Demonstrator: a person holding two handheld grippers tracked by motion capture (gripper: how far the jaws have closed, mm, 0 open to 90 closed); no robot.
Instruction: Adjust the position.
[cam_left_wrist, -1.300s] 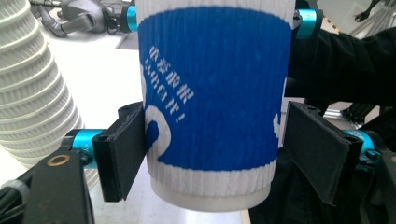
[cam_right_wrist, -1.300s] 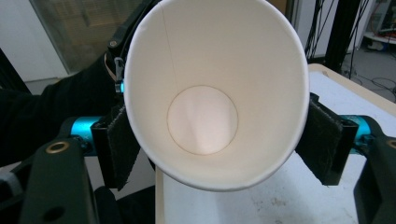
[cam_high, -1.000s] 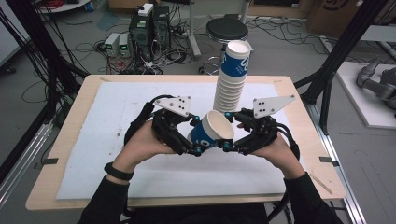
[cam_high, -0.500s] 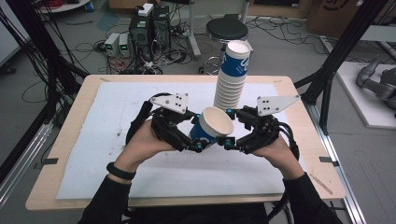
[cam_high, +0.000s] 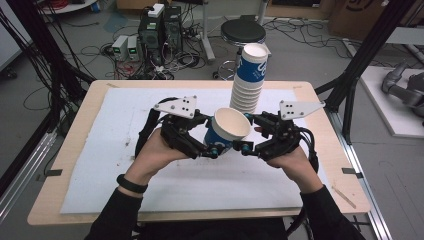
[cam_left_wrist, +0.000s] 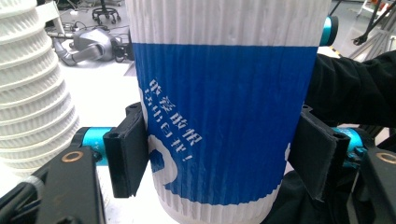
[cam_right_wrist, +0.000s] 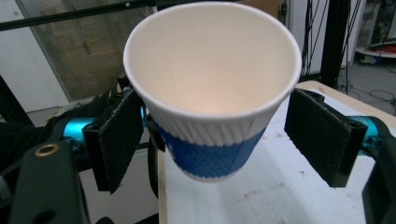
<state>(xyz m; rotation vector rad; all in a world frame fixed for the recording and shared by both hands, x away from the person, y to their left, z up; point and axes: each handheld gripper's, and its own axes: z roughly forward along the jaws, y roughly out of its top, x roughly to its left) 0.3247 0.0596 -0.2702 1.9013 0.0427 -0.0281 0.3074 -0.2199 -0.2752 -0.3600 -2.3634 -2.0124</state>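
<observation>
A blue and white ribbed paper cup (cam_high: 229, 131) hangs above the white mat, tilted with its empty mouth up and toward the right hand. My left gripper (cam_high: 212, 150) is shut on its lower body; in the left gripper view both black pads (cam_left_wrist: 128, 156) press the cup (cam_left_wrist: 219, 107). My right gripper (cam_high: 245, 146) stands open around the cup. In the right gripper view the cup (cam_right_wrist: 210, 93) sits between the jaws of my right gripper (cam_right_wrist: 219, 140), with a clear gap to the right pad (cam_right_wrist: 322, 140). A tall stack of matching cups (cam_high: 250, 80) stands behind.
The white mat (cam_high: 125, 130) covers most of the wooden table (cam_high: 65, 160). The cup stack (cam_left_wrist: 32, 84) is close at the left of the left gripper view. Black frame posts (cam_high: 360, 65), a stool (cam_high: 242, 32) and floor cables lie beyond the far edge.
Both hands have lifted the cup slightly and its mouth has turned more upward. The left hand shifted a little to the left.
</observation>
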